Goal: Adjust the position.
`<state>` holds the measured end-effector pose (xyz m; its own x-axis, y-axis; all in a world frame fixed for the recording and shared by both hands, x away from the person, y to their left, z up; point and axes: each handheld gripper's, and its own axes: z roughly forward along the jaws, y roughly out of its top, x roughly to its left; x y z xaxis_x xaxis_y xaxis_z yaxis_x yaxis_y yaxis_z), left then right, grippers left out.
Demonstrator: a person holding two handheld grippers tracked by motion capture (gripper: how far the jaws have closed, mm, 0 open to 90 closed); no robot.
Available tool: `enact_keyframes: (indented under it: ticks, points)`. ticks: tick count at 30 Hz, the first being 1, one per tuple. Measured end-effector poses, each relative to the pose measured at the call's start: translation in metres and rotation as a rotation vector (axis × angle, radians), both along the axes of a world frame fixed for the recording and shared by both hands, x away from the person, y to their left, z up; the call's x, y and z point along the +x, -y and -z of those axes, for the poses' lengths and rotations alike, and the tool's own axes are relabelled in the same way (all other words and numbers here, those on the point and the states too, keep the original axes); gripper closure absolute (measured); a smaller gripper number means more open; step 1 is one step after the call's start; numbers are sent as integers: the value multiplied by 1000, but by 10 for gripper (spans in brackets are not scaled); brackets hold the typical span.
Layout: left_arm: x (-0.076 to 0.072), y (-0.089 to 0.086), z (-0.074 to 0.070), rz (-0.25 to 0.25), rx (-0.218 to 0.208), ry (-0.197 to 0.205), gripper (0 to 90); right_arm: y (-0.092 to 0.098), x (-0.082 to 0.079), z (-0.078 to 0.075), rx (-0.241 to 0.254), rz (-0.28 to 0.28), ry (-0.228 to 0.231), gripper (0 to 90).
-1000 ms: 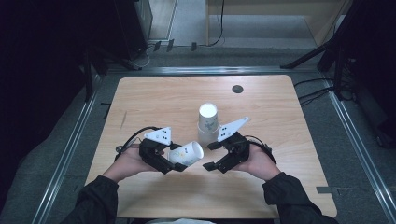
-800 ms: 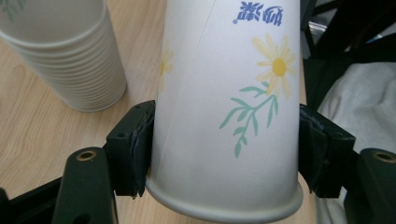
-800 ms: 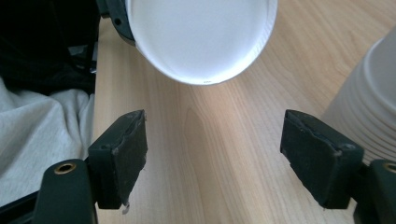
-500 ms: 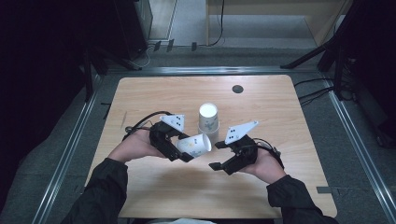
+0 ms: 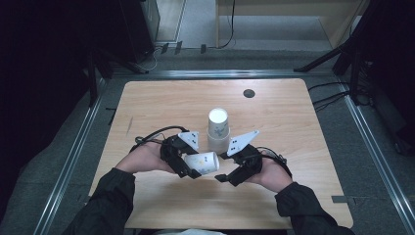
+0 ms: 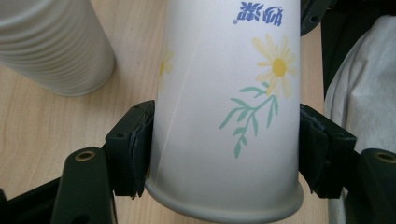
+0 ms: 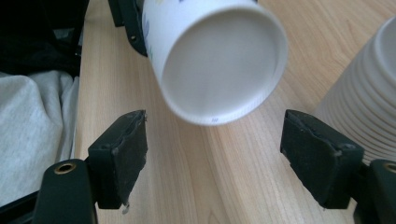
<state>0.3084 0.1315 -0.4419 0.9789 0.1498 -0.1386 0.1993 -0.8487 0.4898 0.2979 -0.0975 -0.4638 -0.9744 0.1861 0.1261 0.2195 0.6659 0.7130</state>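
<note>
While the left tool (image 5: 192, 166) clamps a single paper cup (image 5: 201, 162) across its body near the rim, the cup lies tipped on its side above the wooden counter (image 5: 293, 122), with its closed base pointing toward the right tool (image 5: 226, 172). Seen in the left gripper view, both black pads press flat against the cup's (image 6: 224, 112) sides, one on each flank, and the cup wall bears a printed yellow daisy with green leaves and blue lettering. The right tool stands with its jaws apart and nothing between the pads; in the right gripper view the cup's (image 7: 215, 60) round white base hangs just ahead of and above the gap, clear of both pads. A stack of nested paper cups (image 5: 218, 129) stands upside down on the counter just beyond the two tools, near the middle of the board; its ribbed side shows at the upper left of the left gripper view (image 6: 51, 46) and at the right edge of the right gripper view (image 7: 364, 107). A small dark round fitting (image 5: 249, 93) sits in the counter's far part, well apart from the cups. Dark sleeves cover both forearms at the near edge.
</note>
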Motion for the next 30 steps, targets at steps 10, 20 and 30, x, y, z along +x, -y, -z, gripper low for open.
enact_keyframes:
  ticks: [10,20,30]
  points:
    - [-10,13,13,47,67,-24,288,-14,-4,7,-33,-62,3,237]
    - [-15,21,19,59,91,-28,286,-28,-7,14,-64,-117,-22,286]
    - [-17,23,23,50,102,-37,252,-30,-9,15,-96,-147,-54,344]
